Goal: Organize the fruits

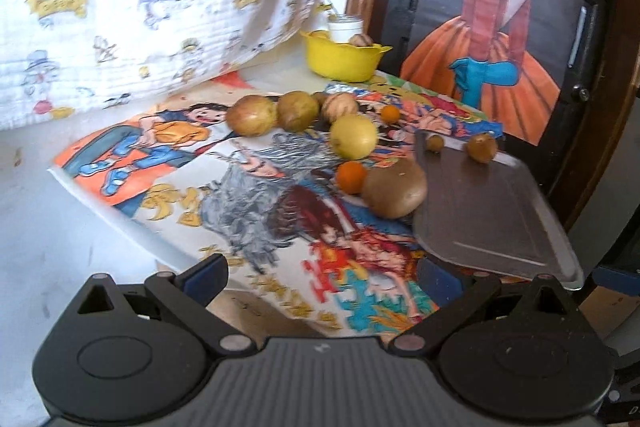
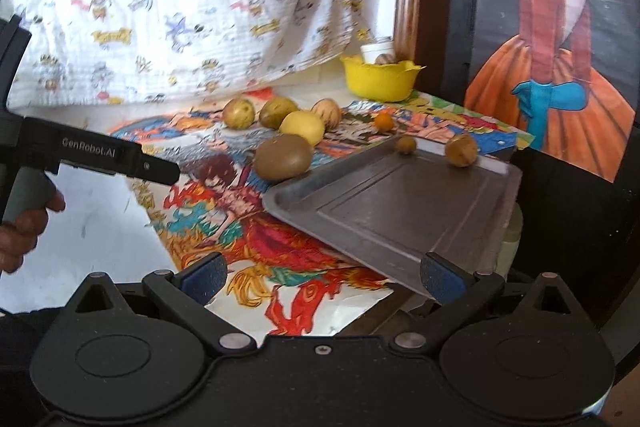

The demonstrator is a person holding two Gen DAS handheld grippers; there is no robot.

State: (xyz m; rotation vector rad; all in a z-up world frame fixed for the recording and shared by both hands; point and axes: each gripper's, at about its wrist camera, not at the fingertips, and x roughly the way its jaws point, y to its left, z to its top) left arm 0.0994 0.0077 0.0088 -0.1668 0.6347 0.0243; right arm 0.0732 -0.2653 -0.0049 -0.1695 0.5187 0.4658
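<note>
Bright daylight, soft shadows; fisheye bending at edges, slight blur throughout.

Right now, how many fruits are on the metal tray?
2. A small round one near the tray's far edge, and a larger brownish one to its right, near the far corner. None seem hidden.

My own housing cuts off the near corner of the metal tray (image 2: 392, 211) in both wrist views. The yellow bowl (image 1: 340, 61) hides most of a white jar (image 1: 346, 27) behind it, and its contents are too small to tell. My left hand (image 2: 20, 231) runs off the picture's edge.
</note>
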